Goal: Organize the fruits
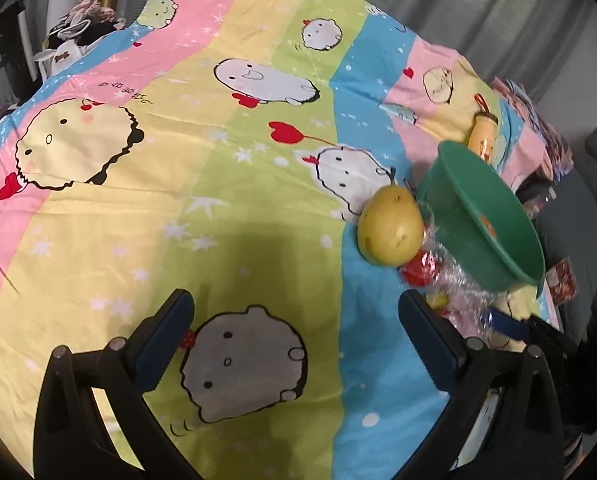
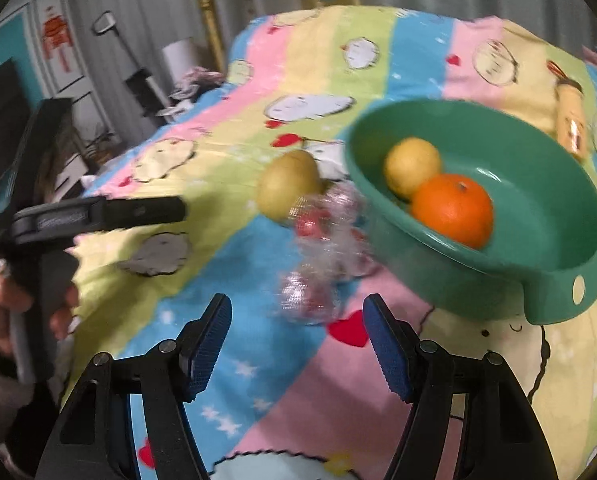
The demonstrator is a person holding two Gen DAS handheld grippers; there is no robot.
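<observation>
A green bowl [image 2: 538,184] sits on the cartoon bedsheet and holds an orange [image 2: 452,210] and a yellow fruit [image 2: 412,166]. A yellow-green pear [image 2: 288,184] lies on the sheet just left of the bowl, also in the left wrist view [image 1: 390,230] beside the bowl [image 1: 494,220]. A clear plastic bag with red fruit [image 2: 322,256] lies in front of the pear, also in the left wrist view [image 1: 446,276]. My right gripper [image 2: 298,344] is open and empty, just short of the bag. My left gripper [image 1: 294,340] is open and empty over the sheet, left of the pear.
The striped bedsheet [image 1: 178,200] covers the whole surface. A small yellow bottle [image 2: 572,120] lies behind the bowl. The left gripper body [image 2: 78,216] shows at the left of the right wrist view. Clutter and curtains stand beyond the bed's far edge.
</observation>
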